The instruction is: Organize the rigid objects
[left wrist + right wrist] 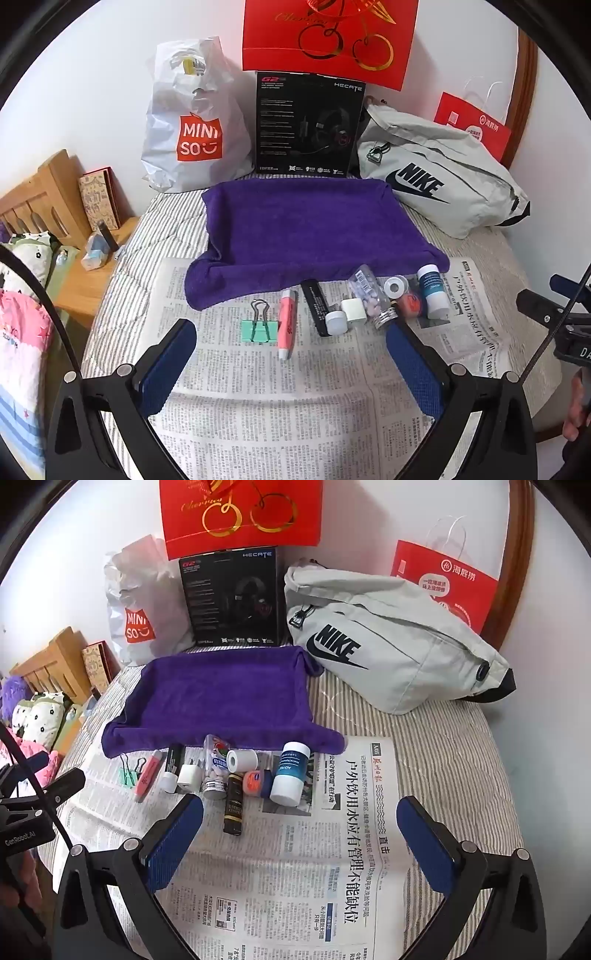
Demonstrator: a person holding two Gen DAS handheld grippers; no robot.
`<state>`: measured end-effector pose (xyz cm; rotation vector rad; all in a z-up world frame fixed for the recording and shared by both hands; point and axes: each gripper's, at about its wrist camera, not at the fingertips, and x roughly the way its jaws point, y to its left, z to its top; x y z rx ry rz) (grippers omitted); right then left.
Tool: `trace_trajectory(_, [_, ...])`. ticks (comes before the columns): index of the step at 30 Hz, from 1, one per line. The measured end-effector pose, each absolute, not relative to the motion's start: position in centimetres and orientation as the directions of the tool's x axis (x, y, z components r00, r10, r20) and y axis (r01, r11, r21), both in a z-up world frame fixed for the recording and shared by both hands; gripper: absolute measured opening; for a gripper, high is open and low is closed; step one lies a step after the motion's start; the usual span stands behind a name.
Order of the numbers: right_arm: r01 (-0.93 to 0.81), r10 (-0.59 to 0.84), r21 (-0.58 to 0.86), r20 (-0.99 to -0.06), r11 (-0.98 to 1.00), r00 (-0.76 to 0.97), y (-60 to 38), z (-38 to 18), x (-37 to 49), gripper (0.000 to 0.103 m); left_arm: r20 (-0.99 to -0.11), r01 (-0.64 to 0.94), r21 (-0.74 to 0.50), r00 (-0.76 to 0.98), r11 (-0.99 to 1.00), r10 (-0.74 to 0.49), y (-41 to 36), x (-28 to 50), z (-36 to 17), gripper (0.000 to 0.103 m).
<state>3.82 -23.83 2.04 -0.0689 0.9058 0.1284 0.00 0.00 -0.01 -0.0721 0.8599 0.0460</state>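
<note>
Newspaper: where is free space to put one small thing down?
Free: the newspaper strip between the open right tool and the item row. Also the purple towel. Crowded: from green clip to blue-white bottle.

White wall (pixel 110 74) seen behind bed, evenly lit, soft daylight. Bed covered with striped sheet (pixel 155 236). Curved wooden frame (pixel 517 572) seen at right against wall. Wooden headboard (pixel 40 199) and wooden bedside table (pixel 85 284) seen at left, patterned book (pixel 99 201) stood on it against wall. Floral pillow (pixel 40 716) and pink bedding (pixel 22 332) seen at far left. Floor not shown.
</note>
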Motion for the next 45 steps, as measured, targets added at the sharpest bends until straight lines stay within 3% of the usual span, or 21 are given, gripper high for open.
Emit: trace_trajectory(45, [-0.135,0.076,-0.009,-0.794,0.991,0.604,-24.30,2.18,3.57,0.103,-0.753,-0.062,-0.044,0.658,0.997,0.008,0.28,-0.25,0.35,0.103])
